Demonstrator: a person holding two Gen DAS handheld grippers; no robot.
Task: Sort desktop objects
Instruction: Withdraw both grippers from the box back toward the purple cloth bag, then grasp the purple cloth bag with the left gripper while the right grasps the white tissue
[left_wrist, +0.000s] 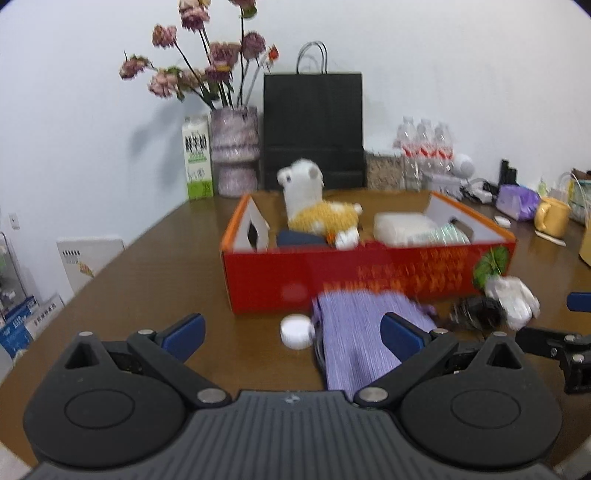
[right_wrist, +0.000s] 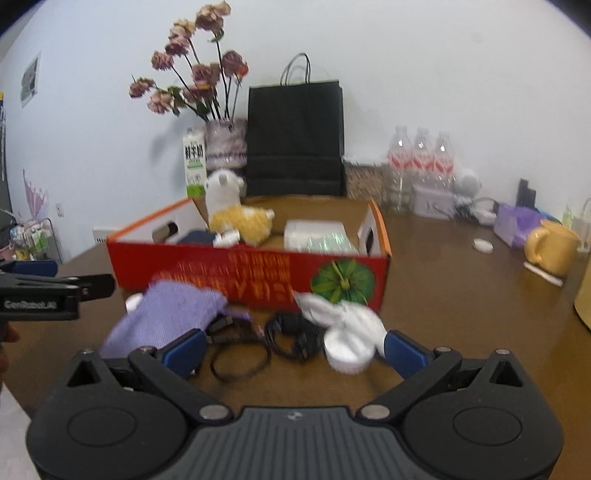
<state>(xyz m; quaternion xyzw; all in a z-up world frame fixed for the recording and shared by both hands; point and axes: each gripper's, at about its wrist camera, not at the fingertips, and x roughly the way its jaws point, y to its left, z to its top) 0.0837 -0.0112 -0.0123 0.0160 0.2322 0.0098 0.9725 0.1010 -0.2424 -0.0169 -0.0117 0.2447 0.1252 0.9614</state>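
The purple cloth (left_wrist: 354, 332) lies on the desk (left_wrist: 147, 280) against the front of the red box (left_wrist: 369, 273), just ahead of the left hand-held gripper (left_wrist: 291, 334), whose fingers are spread wide and hold nothing. A small white jar (left_wrist: 296, 330) sits between those fingers, beside the cloth. The right hand-held gripper (right_wrist: 293, 349) is also wide open and empty; black cables (right_wrist: 291, 338) and a white round tub (right_wrist: 347, 349) lie between its fingers, possibly touching one, though blur hides it. A plush toy (right_wrist: 236, 214) sits inside the box.
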